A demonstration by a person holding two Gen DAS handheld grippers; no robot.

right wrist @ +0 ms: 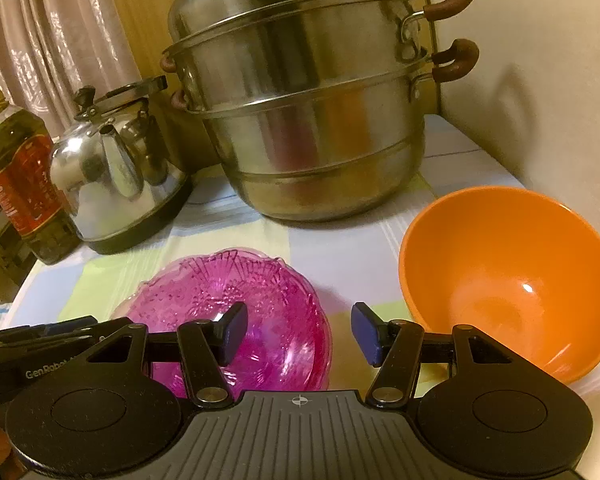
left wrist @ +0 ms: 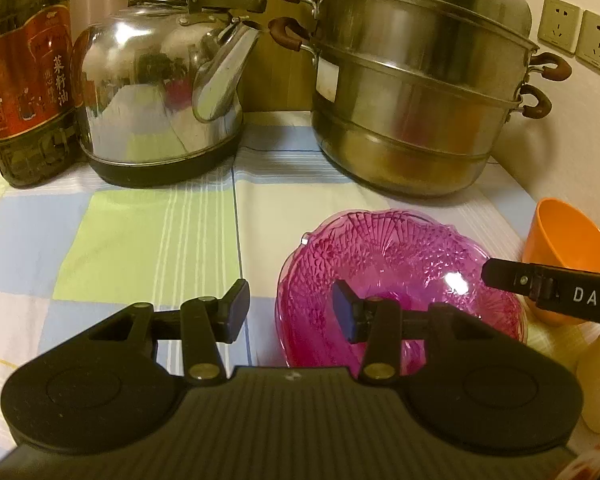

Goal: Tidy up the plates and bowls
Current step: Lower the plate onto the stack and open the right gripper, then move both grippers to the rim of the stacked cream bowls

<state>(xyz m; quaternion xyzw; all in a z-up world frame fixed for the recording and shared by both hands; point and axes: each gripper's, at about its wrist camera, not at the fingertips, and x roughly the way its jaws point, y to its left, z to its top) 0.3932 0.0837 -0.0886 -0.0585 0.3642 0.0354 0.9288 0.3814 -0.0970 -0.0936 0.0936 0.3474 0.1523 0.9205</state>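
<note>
A pink patterned glass bowl sits on the checked cloth, also in the right wrist view. An orange bowl stands to its right, seen at the right edge of the left wrist view. My left gripper is open, straddling the pink bowl's left rim, its right finger over the bowl's inside. My right gripper is open and empty, straddling the pink bowl's right rim, with its left finger over the bowl; one of its fingers reaches over the same rim in the left wrist view.
A steel stacked steamer pot stands at the back right, a steel kettle at the back left, an oil bottle at the far left. Wall sockets are on the right wall. The table's checked cloth lies in front.
</note>
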